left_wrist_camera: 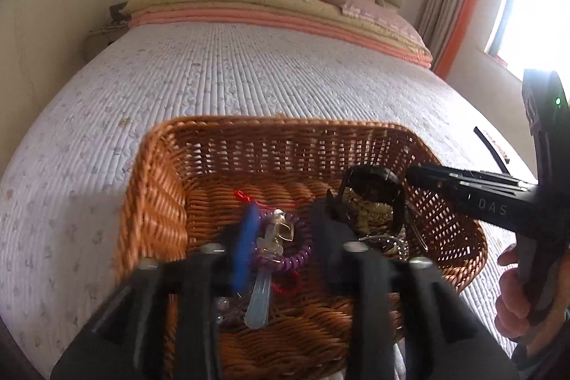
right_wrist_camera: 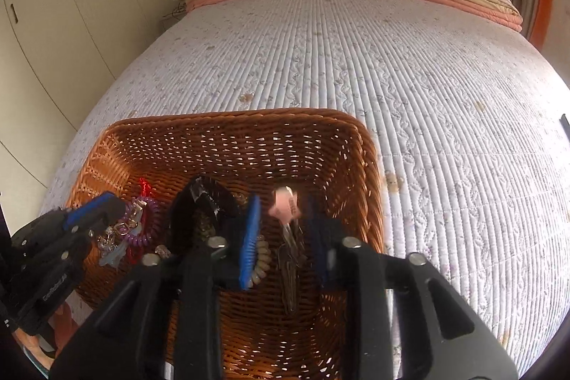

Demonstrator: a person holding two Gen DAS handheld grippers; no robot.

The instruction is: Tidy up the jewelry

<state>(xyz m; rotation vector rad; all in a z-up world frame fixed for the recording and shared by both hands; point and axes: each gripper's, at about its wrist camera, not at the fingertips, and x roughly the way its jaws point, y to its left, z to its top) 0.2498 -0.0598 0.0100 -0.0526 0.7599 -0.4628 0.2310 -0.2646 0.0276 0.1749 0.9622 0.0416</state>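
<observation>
Quilted bedspread (right_wrist_camera: 392, 66) is carrying a wicker basket (right_wrist_camera: 228, 130) at six o'clock; jewelry (left_wrist_camera: 281, 237) is lying inside, both left gripper (left_wrist_camera: 281, 237) and right gripper (right_wrist_camera: 285, 230) hovering part-open, gripping nothing.

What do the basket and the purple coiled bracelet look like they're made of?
The basket looks like woven wicker or rattan, orange-brown with a slight sheen; open gaps show between the strands, though it may be plastic imitation. The purple coiled bracelet looks like glossy, translucent plastic spiral cord, judging by its even, springy coils.
</observation>
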